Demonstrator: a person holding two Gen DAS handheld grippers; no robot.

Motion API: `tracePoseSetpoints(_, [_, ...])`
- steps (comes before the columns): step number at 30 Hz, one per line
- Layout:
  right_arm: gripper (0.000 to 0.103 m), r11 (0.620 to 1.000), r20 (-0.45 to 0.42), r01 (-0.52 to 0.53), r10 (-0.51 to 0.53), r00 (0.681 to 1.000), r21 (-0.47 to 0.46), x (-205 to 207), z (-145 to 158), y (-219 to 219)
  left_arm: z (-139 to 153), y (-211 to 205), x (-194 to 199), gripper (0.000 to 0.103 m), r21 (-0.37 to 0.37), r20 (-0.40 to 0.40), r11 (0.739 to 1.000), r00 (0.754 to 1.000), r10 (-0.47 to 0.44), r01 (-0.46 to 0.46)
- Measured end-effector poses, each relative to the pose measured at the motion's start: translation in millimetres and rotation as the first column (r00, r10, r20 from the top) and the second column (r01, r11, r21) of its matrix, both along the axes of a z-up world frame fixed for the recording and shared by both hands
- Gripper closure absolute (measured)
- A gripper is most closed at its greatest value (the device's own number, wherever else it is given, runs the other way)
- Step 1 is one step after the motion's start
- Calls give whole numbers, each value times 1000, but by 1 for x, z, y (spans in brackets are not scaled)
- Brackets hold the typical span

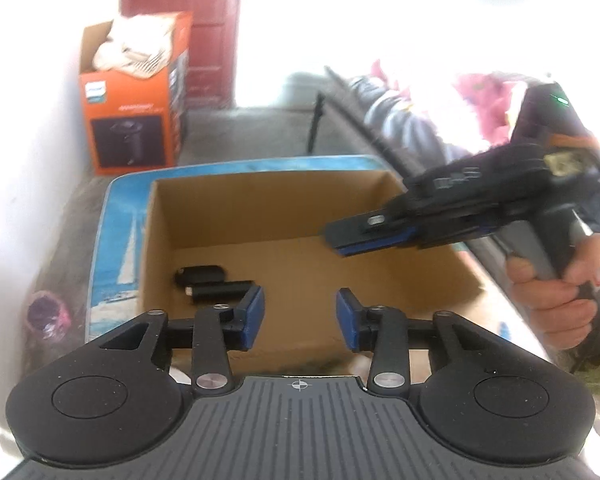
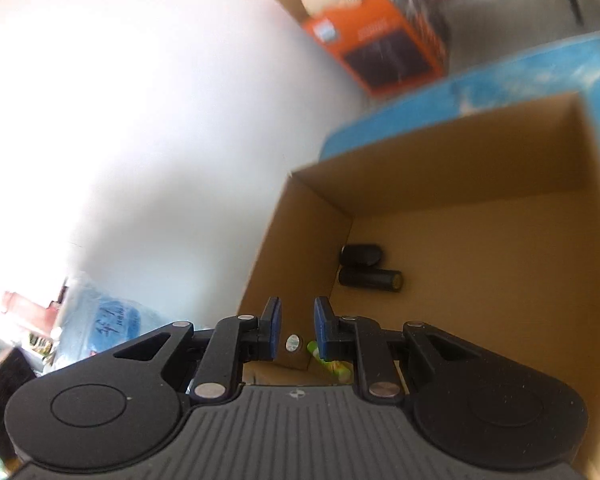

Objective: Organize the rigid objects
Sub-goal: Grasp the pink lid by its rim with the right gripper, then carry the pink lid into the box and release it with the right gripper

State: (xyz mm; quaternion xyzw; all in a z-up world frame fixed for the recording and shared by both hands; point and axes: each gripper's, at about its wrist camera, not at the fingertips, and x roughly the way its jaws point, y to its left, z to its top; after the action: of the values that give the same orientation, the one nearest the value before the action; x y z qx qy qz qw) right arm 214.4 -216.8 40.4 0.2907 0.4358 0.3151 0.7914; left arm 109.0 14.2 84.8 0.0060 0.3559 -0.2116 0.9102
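Left tongs: your left tongs [image 1: 300, 318] hang spread over the near edge of the cardboard box [image 1: 228, 210], nothing between the blue pads

Right tongs: in the left wrist view your right tongs [image 1: 342, 236] reach in over the right wall of the box with the pads pressed together and empty; in their own view a narrow gap shows between the pads, so you may treat them as closed

Right hand: your hand [image 1: 552, 292] grips the handle outside the right wall

Task's things: two black cylinders [image 1: 214, 286] lie side by side on the box floor, touching or nearly so, close to the left wall toward the near left corner; the nearer one shows a pale end cap

Handling: they look stiff, smooth and light, so expect them to roll and to slip if you pinch near an end; take one across its middle, pads on the round sides

Other bits: under the right tongs, at the near edge, you can glimpse a small round cap and something green [image 2: 332, 364]; too hidden to name

Open room: most of the box floor is bare toward the right and far walls, so you have space to come down there

Edges: the left wall stands just beside the cylinders, leaving little room for a pad on that side; approach from the open middle

Worktop: the box sits on a blue worktop [image 1: 120, 248] whose rim shows along the left and far sides

Beyond: an orange carton [image 1: 130, 120] stands on the floor, well apart
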Motion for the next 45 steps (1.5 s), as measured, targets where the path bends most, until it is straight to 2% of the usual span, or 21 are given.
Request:
tracePoseSetpoints(3, [83, 998, 89, 54, -52, 995, -27, -48, 10, -28, -6, -8, -22, 56, -14, 22, 999, 998, -50, 51])
tracePoseSetpoints(5, [83, 994, 115, 92, -85, 990, -55, -75, 6, -44, -17, -16, -35, 50, -6, 15, 995, 995, -98, 98])
tracePoseSetpoints(10, [83, 979, 86, 145, -134, 987, -146, -122, -29, -50, -54, -40, -58, 43, 43, -42, 982, 982, -182, 184])
tracePoseSetpoints(13, [83, 955, 87, 170, -153, 984, -243, -142, -49, -36, -76, -53, -67, 41, 69, -88, 973, 973, -213, 219])
tracePoseSetpoints(19, [83, 924, 92, 183, -161, 983, -335, -155, -73, -17, -103, -70, -73, 40, 133, -128, 964, 968, -214, 230])
tracePoseSetpoints(26, [82, 905, 89, 142, -116, 989, -402, -142, -91, 2, -122, -80, -80, 40, 164, -129, 958, 968, -215, 234])
tracePoseSetpoints(36, [84, 842, 157, 140, -67, 985, -522, -151, -101, 19, -127, -92, -80, 39, 153, -128, 958, 966, -224, 242])
tracePoseSetpoints(41, [84, 840, 157, 165, -96, 983, -517, -154, -101, 5, -128, -107, -80, 39, 154, -120, 952, 961, -248, 264])
tracePoseSetpoints(45, [84, 843, 151, 190, -130, 980, -503, -157, -102, -9, -130, -119, -82, 39, 206, -95, 938, 960, -264, 279])
